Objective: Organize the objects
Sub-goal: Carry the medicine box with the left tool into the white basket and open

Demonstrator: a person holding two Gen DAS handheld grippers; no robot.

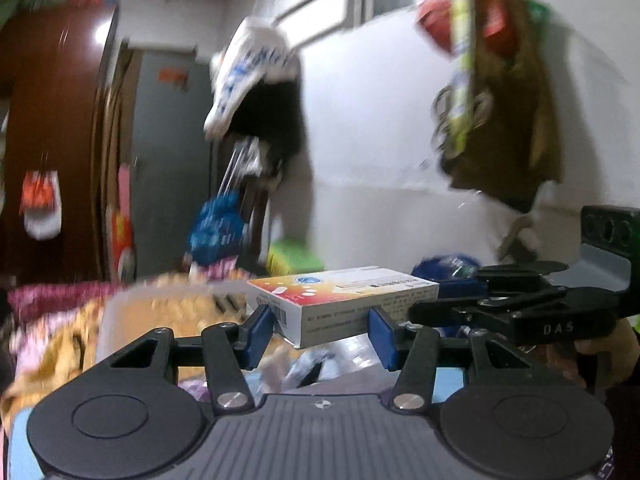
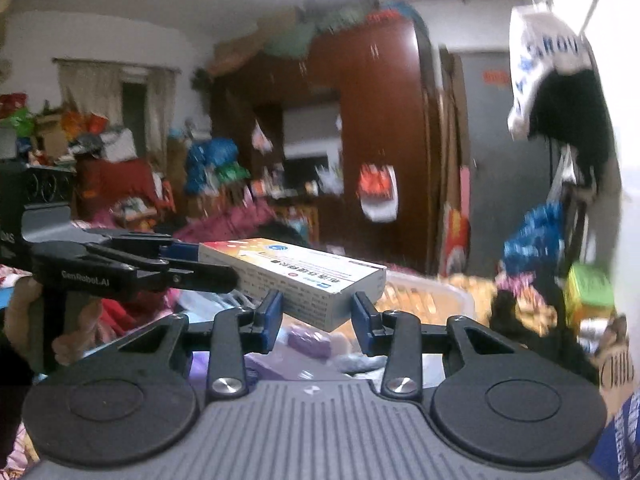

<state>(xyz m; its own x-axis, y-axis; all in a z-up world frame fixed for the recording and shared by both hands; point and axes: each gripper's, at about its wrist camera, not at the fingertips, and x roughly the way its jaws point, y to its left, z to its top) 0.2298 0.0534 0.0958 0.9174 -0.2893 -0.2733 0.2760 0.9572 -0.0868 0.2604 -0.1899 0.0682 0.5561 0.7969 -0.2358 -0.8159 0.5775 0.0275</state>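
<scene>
A white medicine box (image 1: 344, 300) with an orange and red printed top is held in the air between both grippers. My left gripper (image 1: 320, 334) is shut on one end of it, blue pads pressing its sides. My right gripper (image 2: 318, 318) is shut on the other end of the same box (image 2: 296, 276). In the left wrist view the right gripper's black body (image 1: 516, 304) reaches in from the right. In the right wrist view the left gripper's black body (image 2: 120, 268) reaches in from the left, held by a hand.
A pale plastic basin (image 1: 160, 312) with yellow contents lies below and behind the box; it also shows in the right wrist view (image 2: 432, 296). Purple and blue packets (image 2: 308, 340) lie beneath. Clothes and bags (image 1: 260, 96) hang on the white wall. A dark red wardrobe (image 2: 380, 140) stands behind.
</scene>
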